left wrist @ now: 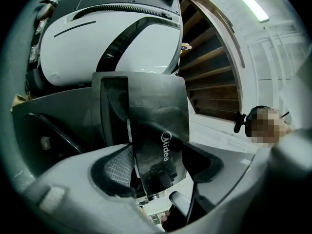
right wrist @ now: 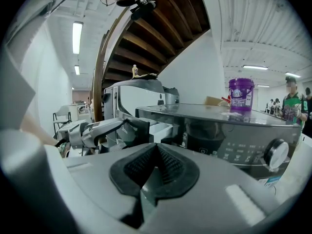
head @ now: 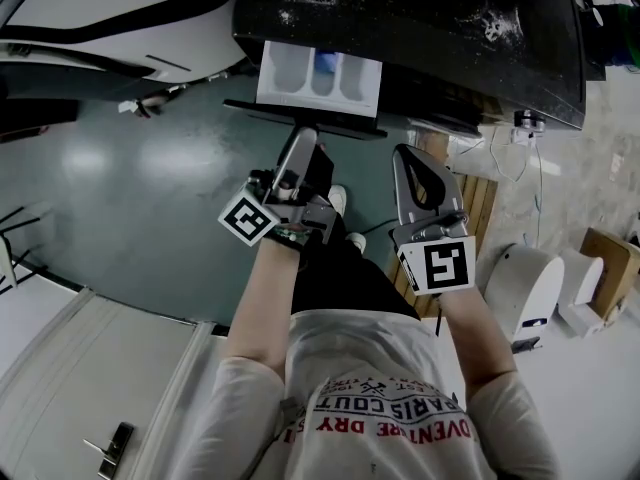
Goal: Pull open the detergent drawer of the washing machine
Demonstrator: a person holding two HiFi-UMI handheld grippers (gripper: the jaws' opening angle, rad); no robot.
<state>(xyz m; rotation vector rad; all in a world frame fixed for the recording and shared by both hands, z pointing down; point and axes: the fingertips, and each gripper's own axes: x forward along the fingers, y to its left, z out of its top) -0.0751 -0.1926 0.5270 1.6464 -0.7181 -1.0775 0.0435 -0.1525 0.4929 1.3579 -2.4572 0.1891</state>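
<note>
Out past the front edge of the dark washing machine (head: 420,28), jutting over open green floor (head: 130,158): the detergent drawer (head: 320,73), white plastic inside, split into three rounded troughs. Clamped on its glossy black front panel, ribbed rubber pads on either face: the left tool (head: 299,141), angled slightly upward. Just to the right, beside the drawer and touching nothing: the right tool (head: 418,170), smooth grey shell, pads pressed together with nothing between them. Plenty of bare, shiny floor to the left of the drawer; tighter on the right, with wooden slats (head: 478,203) close by the machine's corner. Farther left, a curved white machine (head: 100,8) with black trim. On the washing machine's flat speckled top, a purple tub (right wrist: 241,94); on its control face, a round silver dial (right wrist: 276,153).
</note>
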